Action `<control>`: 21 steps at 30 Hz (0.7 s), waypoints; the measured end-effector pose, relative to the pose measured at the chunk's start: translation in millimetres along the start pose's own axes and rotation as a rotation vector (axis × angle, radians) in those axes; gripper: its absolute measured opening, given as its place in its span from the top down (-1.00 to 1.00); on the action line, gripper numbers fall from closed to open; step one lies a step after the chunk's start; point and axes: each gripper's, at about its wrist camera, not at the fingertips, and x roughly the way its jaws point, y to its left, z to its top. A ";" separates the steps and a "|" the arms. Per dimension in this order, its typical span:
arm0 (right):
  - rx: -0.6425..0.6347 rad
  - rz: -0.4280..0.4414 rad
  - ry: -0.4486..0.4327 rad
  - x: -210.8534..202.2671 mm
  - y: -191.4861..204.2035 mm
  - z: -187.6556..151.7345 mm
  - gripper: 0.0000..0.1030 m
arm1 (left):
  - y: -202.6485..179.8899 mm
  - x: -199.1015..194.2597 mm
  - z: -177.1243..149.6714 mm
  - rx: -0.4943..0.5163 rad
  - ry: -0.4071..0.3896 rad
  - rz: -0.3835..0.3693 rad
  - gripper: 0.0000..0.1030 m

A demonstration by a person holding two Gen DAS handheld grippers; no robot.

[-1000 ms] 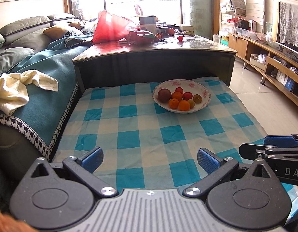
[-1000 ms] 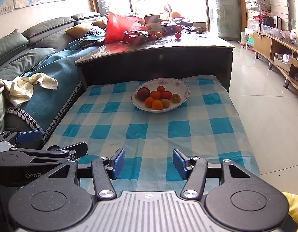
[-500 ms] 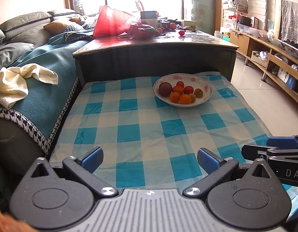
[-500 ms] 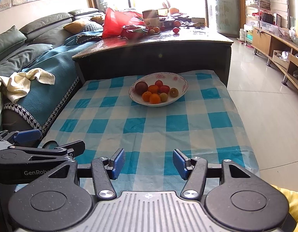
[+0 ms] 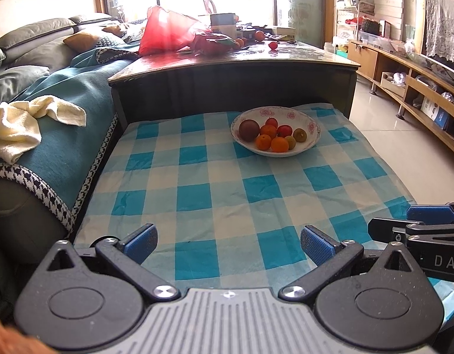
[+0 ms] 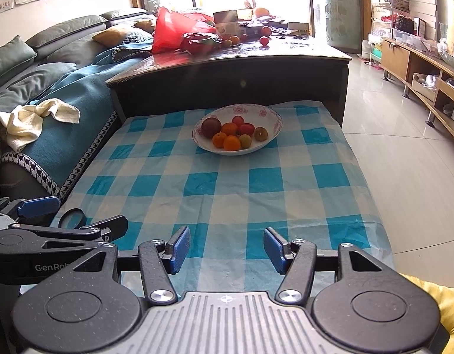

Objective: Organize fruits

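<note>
- Over the last second I have drawn both grippers back and a little higher; the bowl (image 5: 275, 131) sits farther off than it did, and more cloth (image 5: 215, 188) shows in front.
- My left gripper (image 5: 227, 243) is spread wide and holds nothing.
- My right gripper (image 6: 225, 249) is also parted and empty.
- The fruits (image 6: 231, 132) lie together in the bowl, on the far part of the checked cloth.
- More fruit (image 6: 263, 40) lies loose on the dark table (image 6: 227, 59) behind.
- The pull-back fits either a finished gathering or a pause between trips.
</note>
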 end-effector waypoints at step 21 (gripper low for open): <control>-0.006 -0.014 0.008 -0.2 -1.4 -3.9 0.01 | -2.7 -1.7 -4.0 0.019 -0.003 -0.003 -1.00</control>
